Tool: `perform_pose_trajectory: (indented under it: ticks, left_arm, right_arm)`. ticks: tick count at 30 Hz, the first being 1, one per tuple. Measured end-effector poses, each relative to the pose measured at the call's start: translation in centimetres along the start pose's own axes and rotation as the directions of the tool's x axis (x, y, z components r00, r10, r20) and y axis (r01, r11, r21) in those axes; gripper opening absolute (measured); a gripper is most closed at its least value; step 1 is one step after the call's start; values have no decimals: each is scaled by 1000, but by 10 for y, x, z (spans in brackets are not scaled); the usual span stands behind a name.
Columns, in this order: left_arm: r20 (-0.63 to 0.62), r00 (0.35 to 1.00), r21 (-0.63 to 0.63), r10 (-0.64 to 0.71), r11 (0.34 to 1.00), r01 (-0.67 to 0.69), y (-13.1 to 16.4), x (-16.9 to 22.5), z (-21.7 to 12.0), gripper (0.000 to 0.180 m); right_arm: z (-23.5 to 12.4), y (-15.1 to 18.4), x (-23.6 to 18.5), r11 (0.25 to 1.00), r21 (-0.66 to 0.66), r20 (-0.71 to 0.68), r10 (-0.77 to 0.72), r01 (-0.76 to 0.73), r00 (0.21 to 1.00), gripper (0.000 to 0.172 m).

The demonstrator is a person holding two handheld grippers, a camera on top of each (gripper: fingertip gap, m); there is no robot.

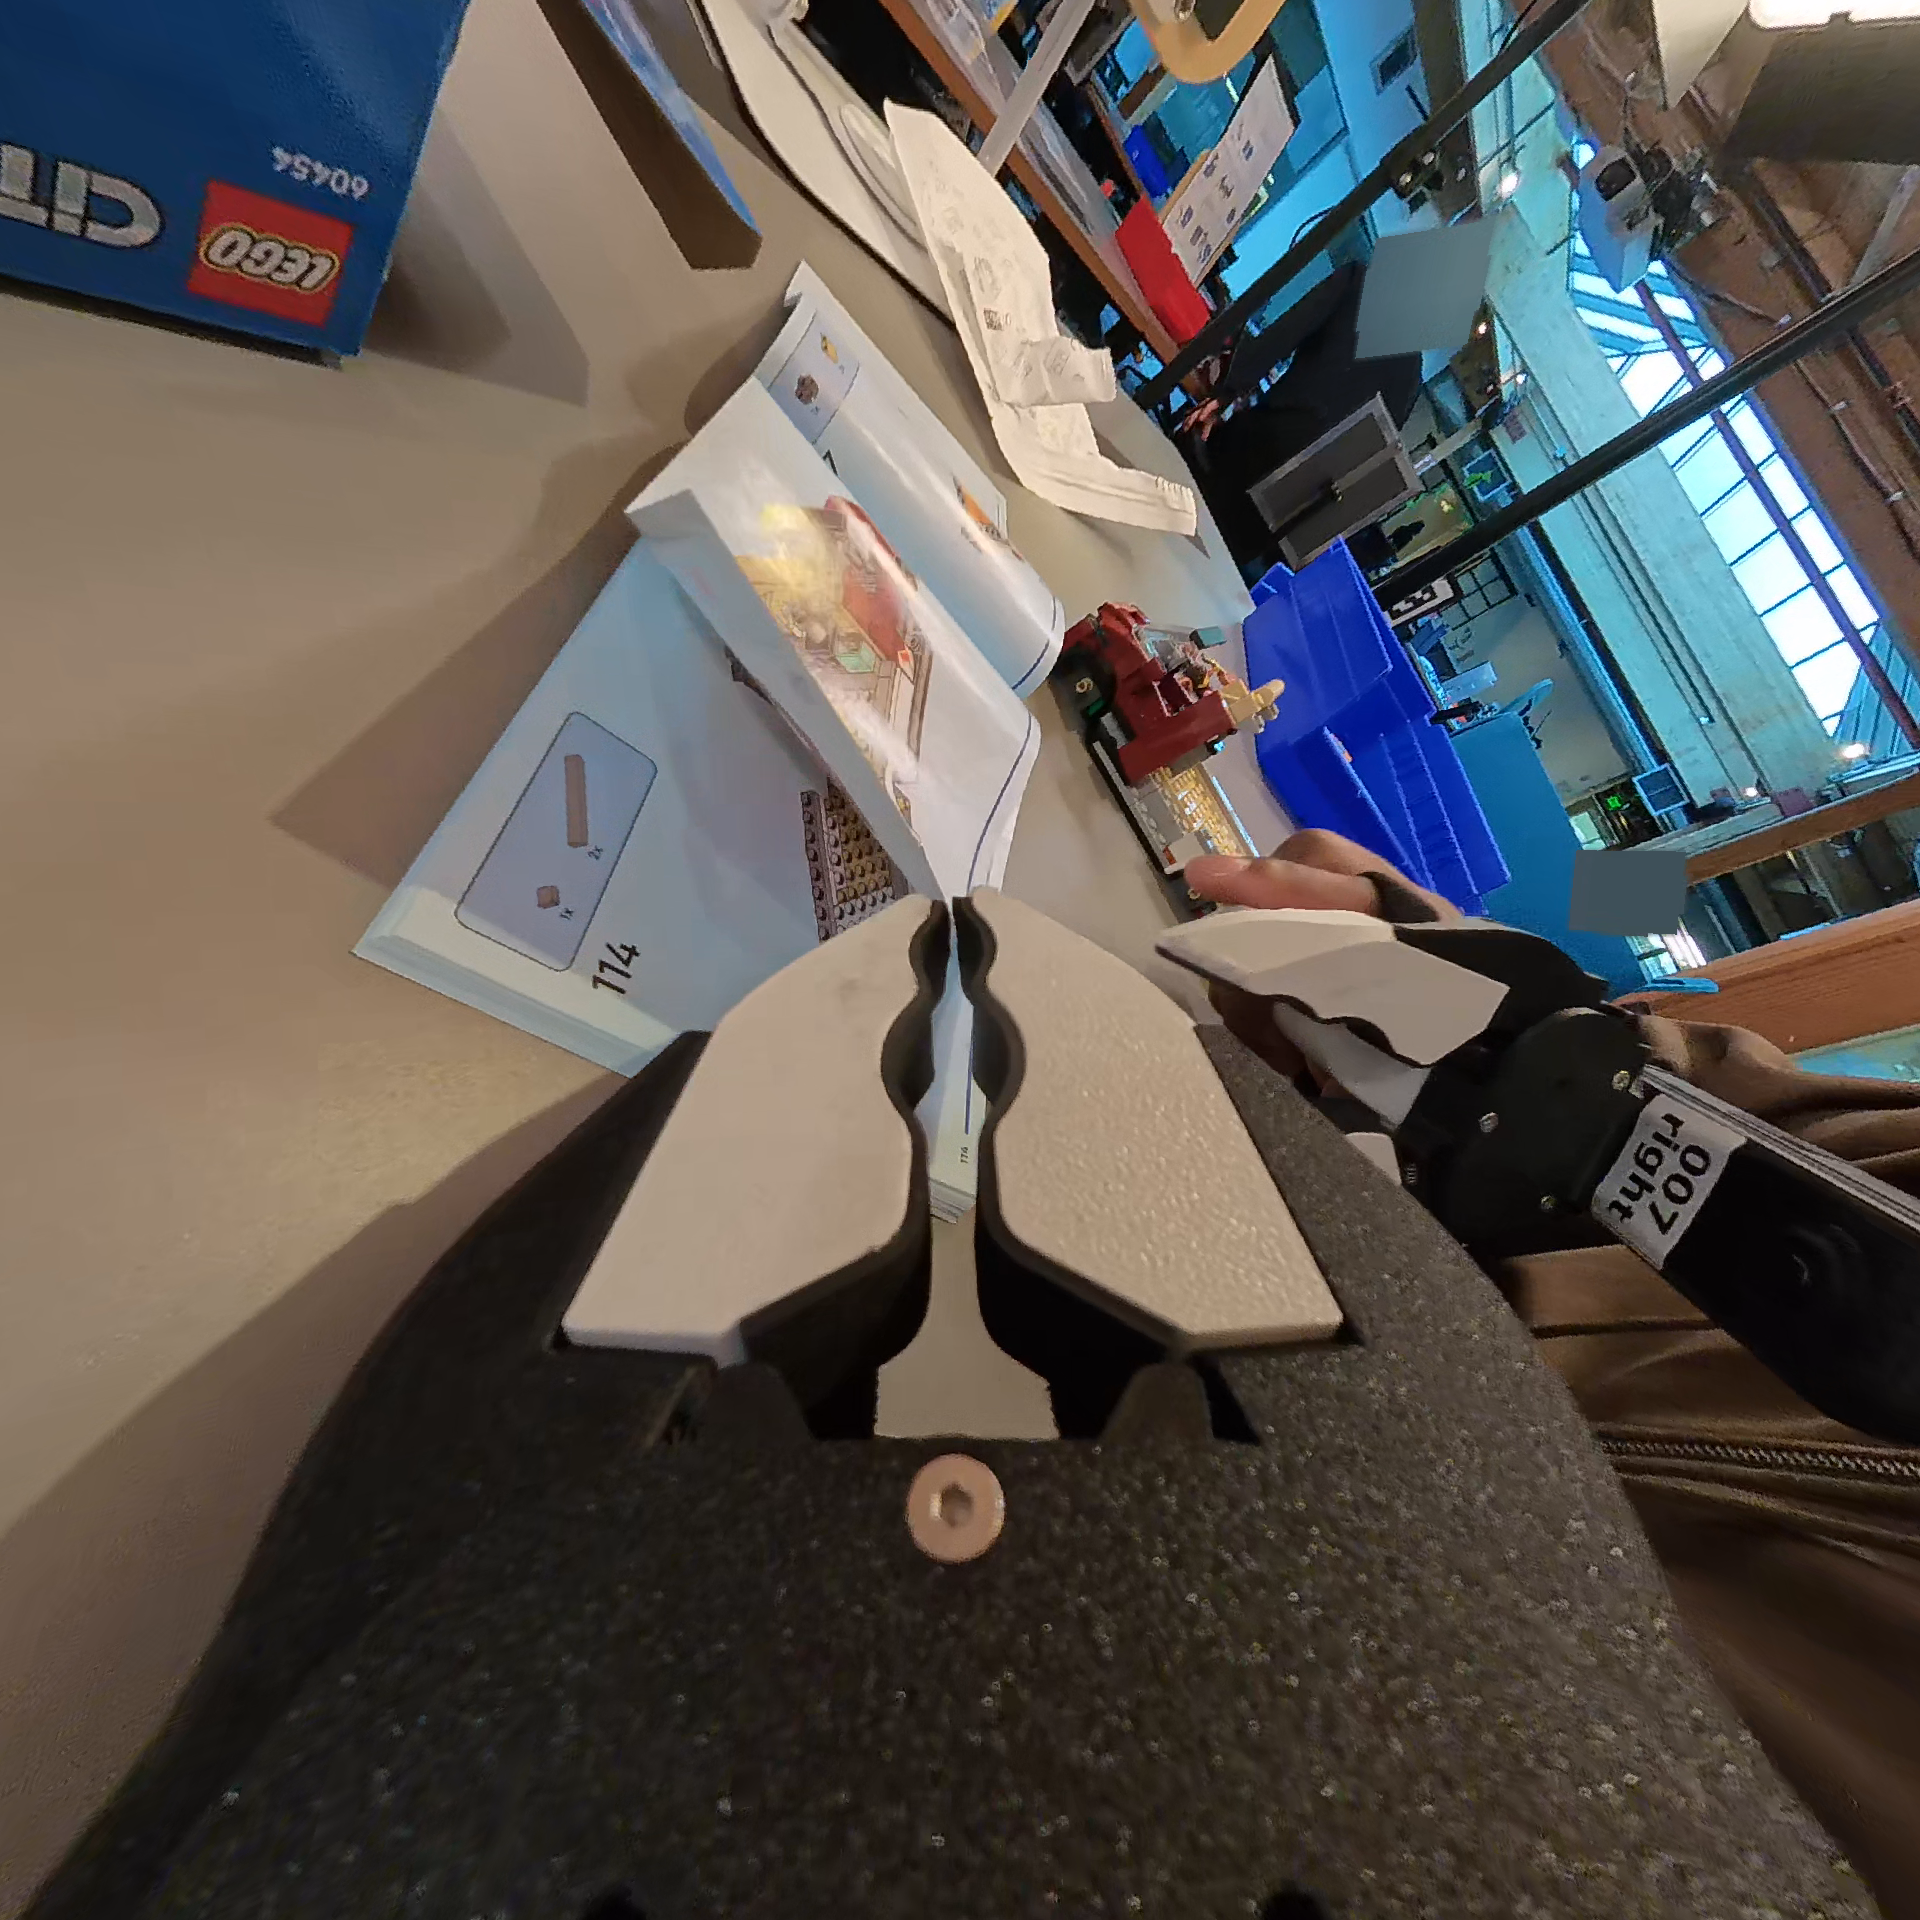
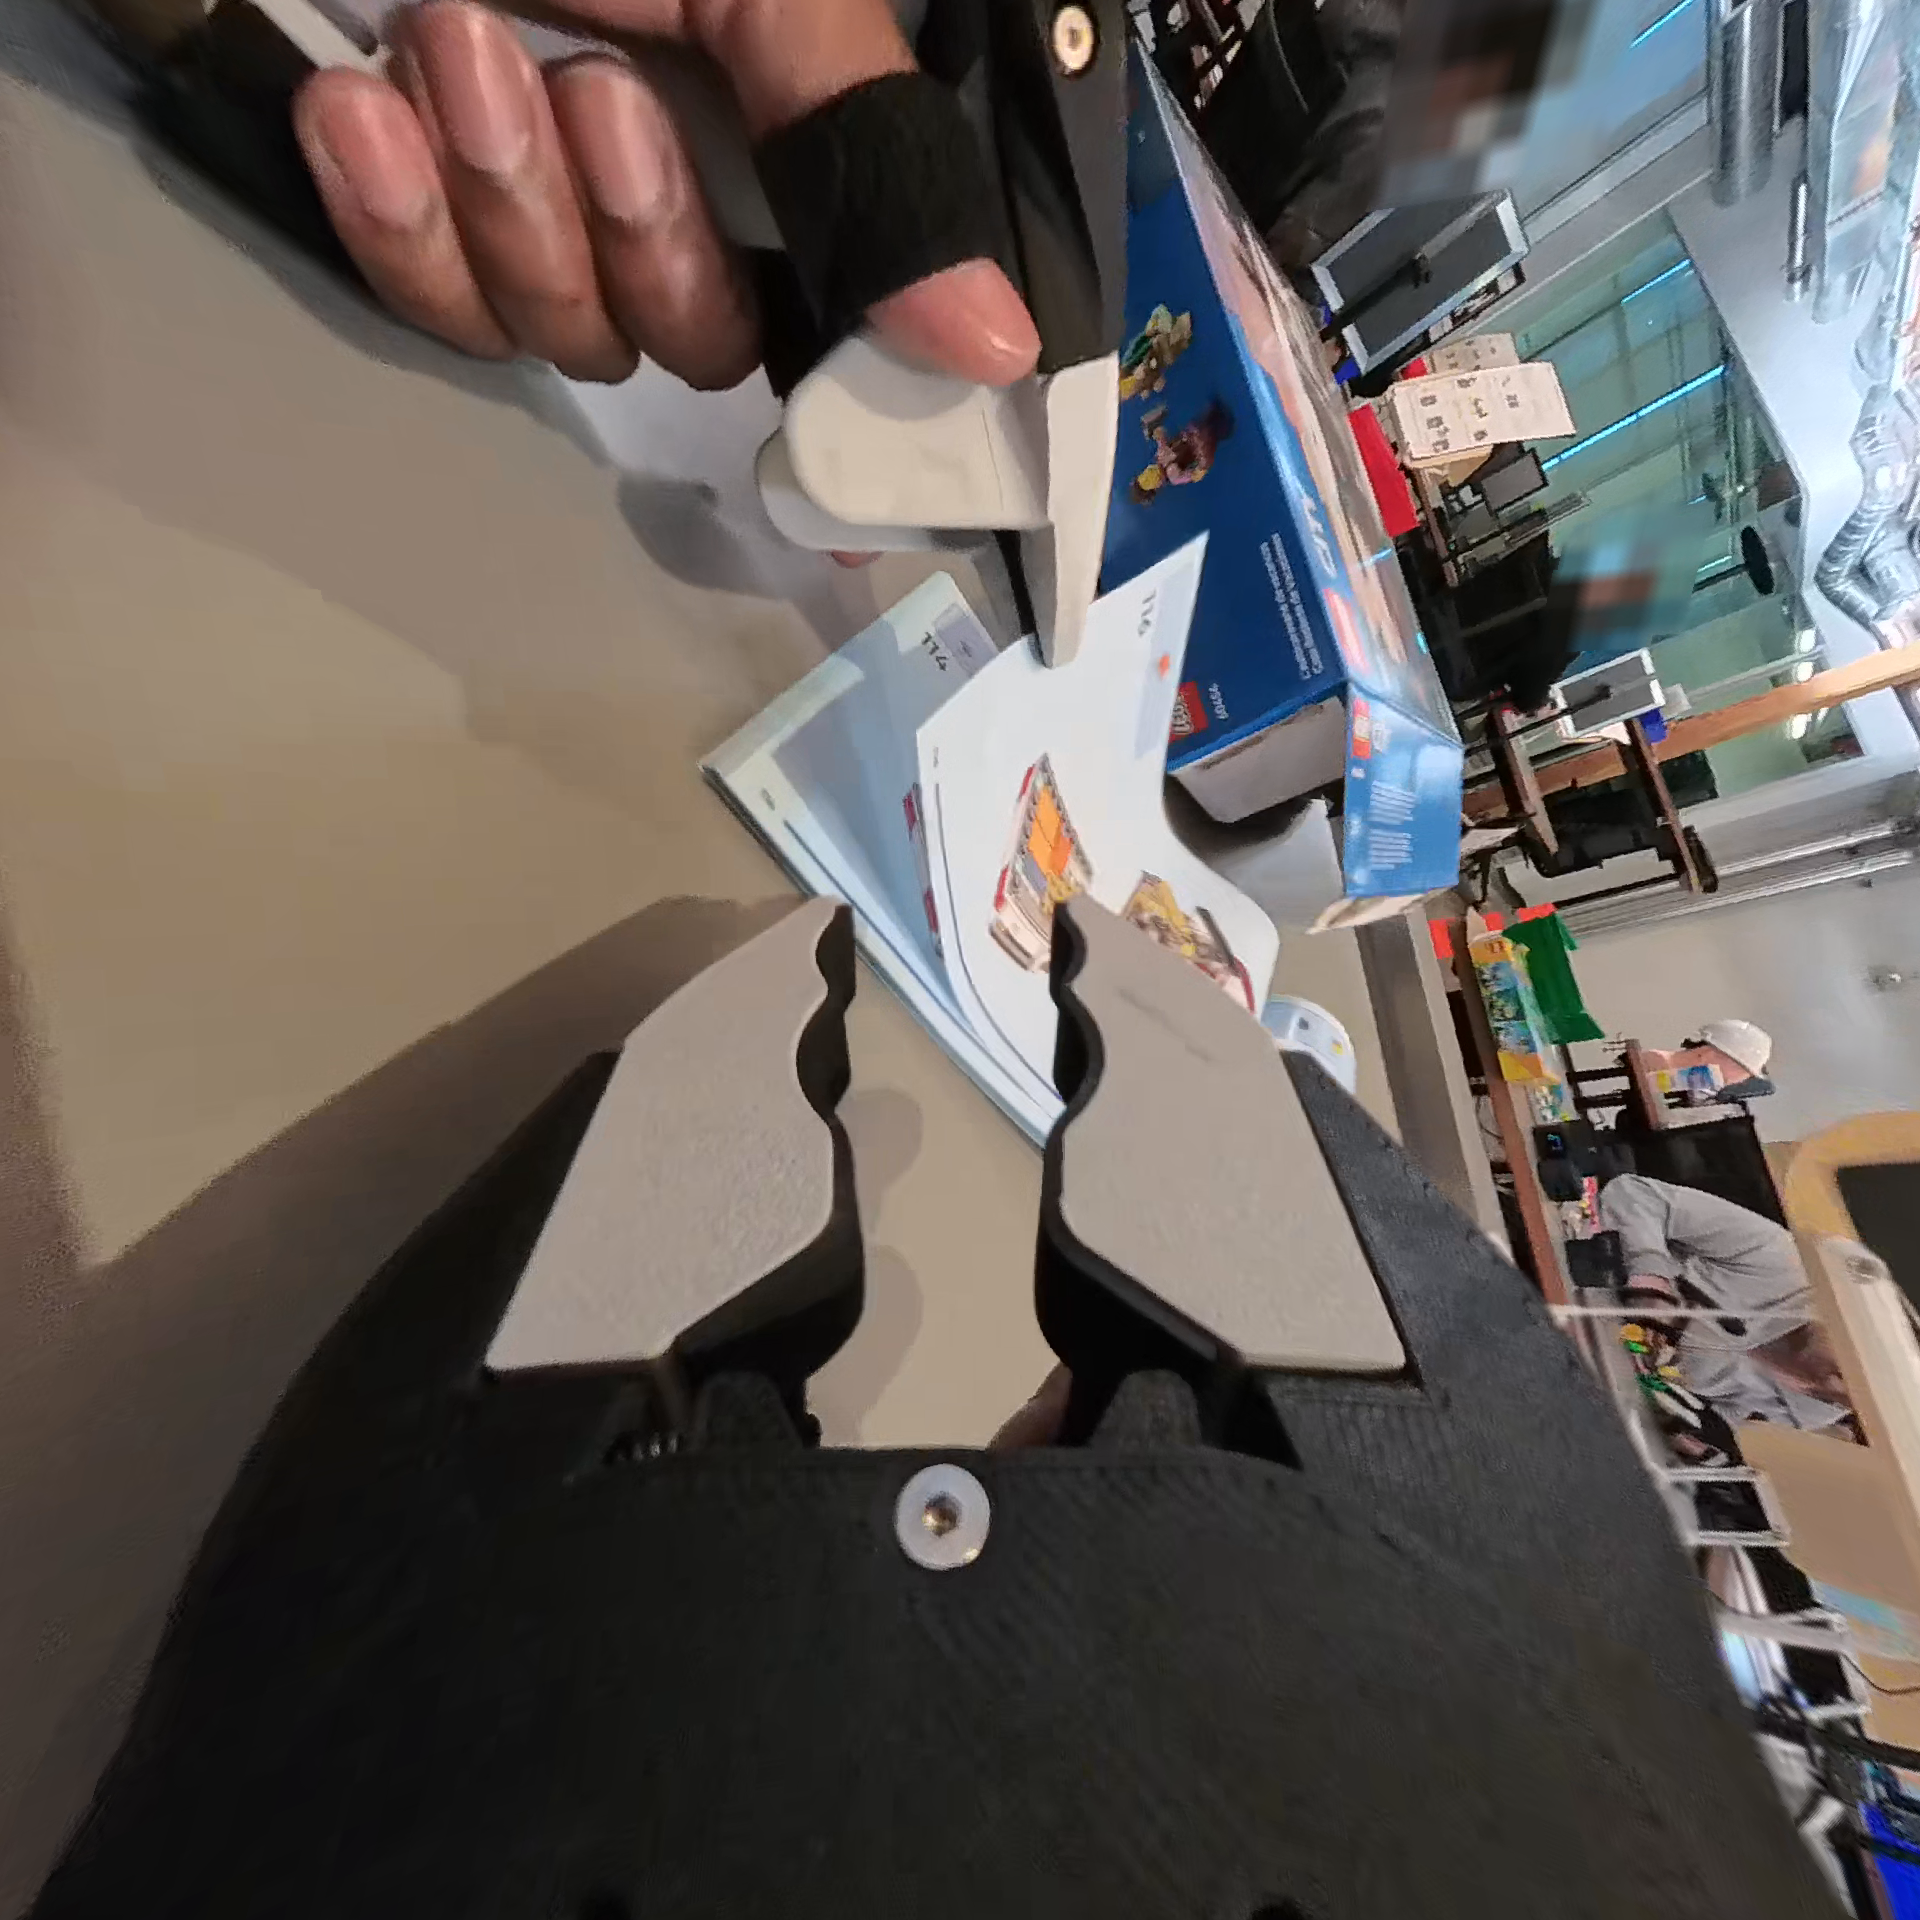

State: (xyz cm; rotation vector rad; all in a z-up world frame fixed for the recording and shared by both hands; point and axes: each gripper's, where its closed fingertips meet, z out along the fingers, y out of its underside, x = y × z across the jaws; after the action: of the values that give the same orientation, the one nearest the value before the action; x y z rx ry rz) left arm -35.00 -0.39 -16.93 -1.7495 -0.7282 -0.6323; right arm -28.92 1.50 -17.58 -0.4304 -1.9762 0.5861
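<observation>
We see the left gripper (image 1: 951,914) closed on a page (image 1: 961,1081) of the open instruction booklet (image 1: 582,831), its two pale fingers pinching the thin sheet between their dark pads near the page's lower corner. The pinched page curves upward from the booklet, which lies flat on the tan table (image 1: 208,675). From the right wrist view the same gripper (image 2: 1060,634) comes down from above, its tips nipping the top edge of the lifted page (image 2: 1060,790), with a hand (image 2: 582,208) in a black fingerless glove wrapped round its handle.

The right gripper (image 2: 951,935) stands partly open with nothing between its fingers. Its right finger (image 2: 1164,1122) overlaps the booklet's near edge in that view, while the left one hangs over bare table; we cannot tell whether either touches the paper. In the left wrist view the right gripper (image 1: 1226,966) sits just beside the booklet's right side.

A blue toy box (image 2: 1299,582) lies beyond the booklet. A dark red brick model (image 1: 1153,696) rests beside blue bins (image 1: 1382,748), and loose printed sheets (image 1: 1008,312) lie farther along the table.
</observation>
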Motion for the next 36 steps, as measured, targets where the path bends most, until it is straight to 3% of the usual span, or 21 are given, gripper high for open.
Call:
perform_pose_trajectory:
  ticks: [11, 36]
  left_arm:
    - [15, 999, 27, 38, 999, -38, -1, 1, -2, 2]
    - [3, 1000, 19, 24, 1000, -24, 0, 0, -2, 2]
  right_arm:
    - [20, 1, -5, 999, -12, -16, 34, -35, 999, 36]
    - [18, 4, -2, 1000, -13, -75, -11, 10, 997, 30]
